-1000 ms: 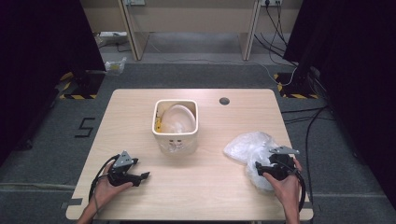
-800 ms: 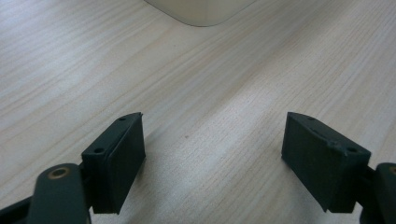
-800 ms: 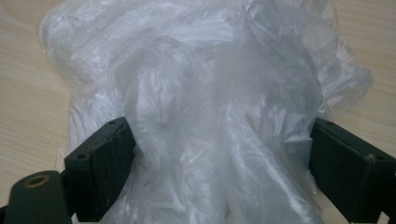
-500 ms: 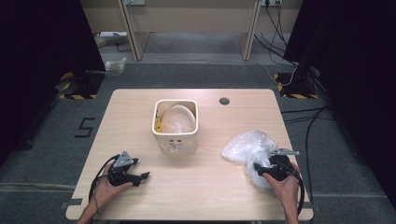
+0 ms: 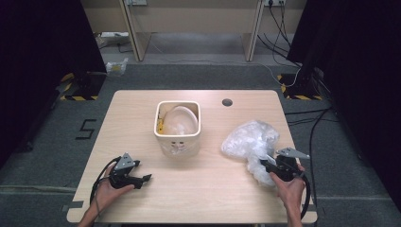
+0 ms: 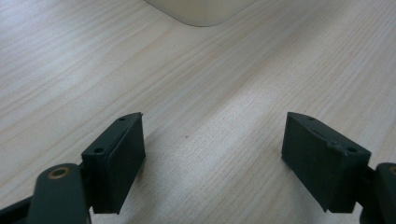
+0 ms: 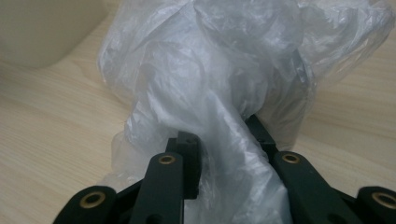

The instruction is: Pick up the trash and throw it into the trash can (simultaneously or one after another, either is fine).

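Near the right edge of the desk: a clear plastic bag, all crumpled up, lying flat on the wood. Pinched on the near end of that bag: the right gripper, with jaws just been closing and now tight on a bunch of thin film. Plain to see up close too, in the right gripper view, with the bag squeezed in the right gripper.

Near the front left corner of the desk: the left gripper, low over the wood, well apart from the bag. Wide apart and holding nothing, as seen in the left gripper view.

In the middle of the desk: a cream square bin with a liner already inside, well apart from both grippers.

Things that could go wrong from here:

Could slip out. Very thin and smooth, this film, and only a small bunch of it pinched. Likely to slide free with a fast pull.

Could tear. Easy to rip when tugged hard from one spot.

Could hang in a lump. Hard to open with one gripper alone, so help needed from the left one.

Could knock the bin. Light and easy to push if the bag gets dragged across the desk and bumps it
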A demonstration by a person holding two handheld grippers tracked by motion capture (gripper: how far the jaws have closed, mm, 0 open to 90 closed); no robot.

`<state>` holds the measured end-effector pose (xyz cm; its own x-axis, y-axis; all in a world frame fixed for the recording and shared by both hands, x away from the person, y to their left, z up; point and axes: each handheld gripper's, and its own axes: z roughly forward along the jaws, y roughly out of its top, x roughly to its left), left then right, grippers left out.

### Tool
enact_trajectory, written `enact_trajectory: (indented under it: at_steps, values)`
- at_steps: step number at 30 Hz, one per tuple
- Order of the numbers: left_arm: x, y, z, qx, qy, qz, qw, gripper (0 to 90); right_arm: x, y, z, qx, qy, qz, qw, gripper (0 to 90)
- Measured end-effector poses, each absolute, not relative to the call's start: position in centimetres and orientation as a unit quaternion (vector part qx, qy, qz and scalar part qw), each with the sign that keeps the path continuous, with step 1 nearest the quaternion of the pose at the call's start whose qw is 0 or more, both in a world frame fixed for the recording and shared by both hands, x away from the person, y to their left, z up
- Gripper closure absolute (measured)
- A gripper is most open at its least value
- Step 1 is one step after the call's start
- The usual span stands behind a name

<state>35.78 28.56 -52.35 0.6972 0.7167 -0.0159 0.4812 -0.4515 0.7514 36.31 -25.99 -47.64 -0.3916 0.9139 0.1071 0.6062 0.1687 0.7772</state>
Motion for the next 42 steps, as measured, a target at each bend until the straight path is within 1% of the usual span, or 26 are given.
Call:
enact_trajectory:
  at_steps: [13,20,24,28,32,37,42]
  values:
    - [35.8,28.6,-52.4,0.838,0.357,0.154,0.383,20.4,35.3,-25.9,-43.3,0.477,0.724,0.444,0.227,73.8]
    - [35.8,28.6,-52.4,0.837,0.358,0.150,0.385,20.6,35.4,-25.5,-41.1,0.457,0.716,0.477,0.229,73.8]
    - [35.8,28.6,-52.4,0.837,0.358,0.151,0.385,20.7,36.1,-24.5,-39.2,0.438,0.718,0.492,0.225,73.8]
    - [35.8,28.6,-52.4,0.837,0.358,0.152,0.385,20.7,36.9,-22.6,-36.7,0.408,0.731,0.497,0.230,73.8]
    - [35.8,28.6,-52.4,0.836,0.359,0.152,0.385,20.7,37.6,-20.6,-34.9,0.384,0.744,0.498,0.226,73.8]
    - [35.8,28.6,-52.4,0.837,0.359,0.152,0.385,20.7,38.3,-19.1,-34.1,0.371,0.753,0.498,0.220,73.8]
    - [35.8,28.6,-52.4,0.836,0.359,0.152,0.385,20.7,38.8,-18.7,-34.0,0.367,0.755,0.498,0.218,73.8]
